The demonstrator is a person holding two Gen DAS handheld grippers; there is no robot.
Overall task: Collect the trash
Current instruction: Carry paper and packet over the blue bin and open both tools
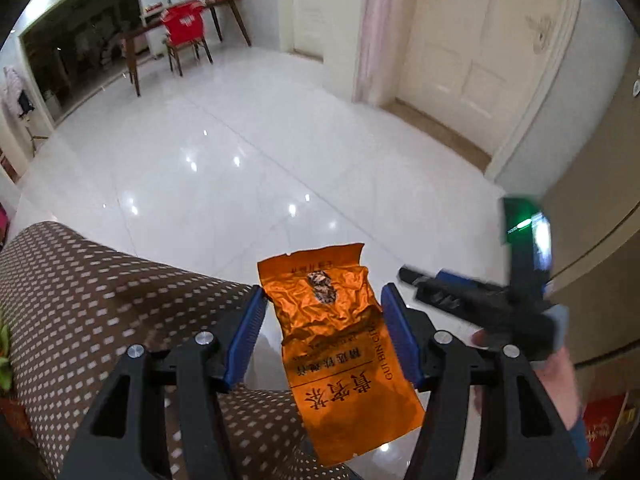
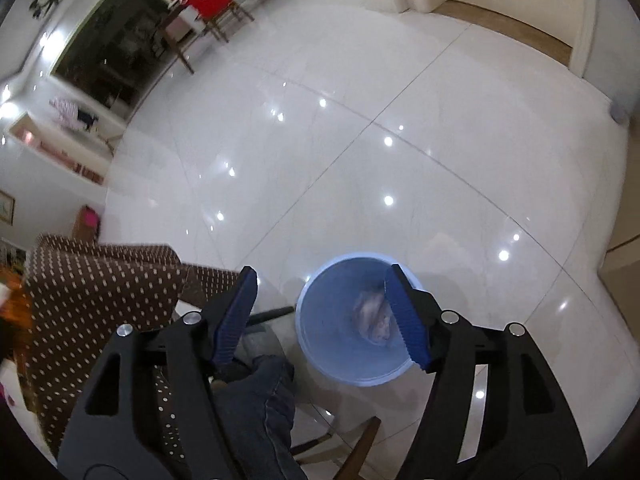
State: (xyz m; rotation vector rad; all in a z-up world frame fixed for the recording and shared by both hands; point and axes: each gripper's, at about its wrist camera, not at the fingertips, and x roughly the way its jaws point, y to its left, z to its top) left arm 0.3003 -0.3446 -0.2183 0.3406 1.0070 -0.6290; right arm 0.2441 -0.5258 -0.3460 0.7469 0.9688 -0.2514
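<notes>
Between the spread left tool (image 1: 323, 330), an orange packet (image 1: 340, 356) was seen unclamped; slippage was judged possible before closure.

Both views are evenly bright under indoor ceiling lighting, which speckles the glossy white tiled floor (image 1: 248, 152) with small round glare spots. Fisheye distortion curves the far walls and doorways, with black vignetting at the corners. In the left wrist view, motion blur smears the black-and-blue right gripper (image 1: 416, 280); the crinkled orange foil packet (image 1: 340, 340) stays sharp.
</notes>
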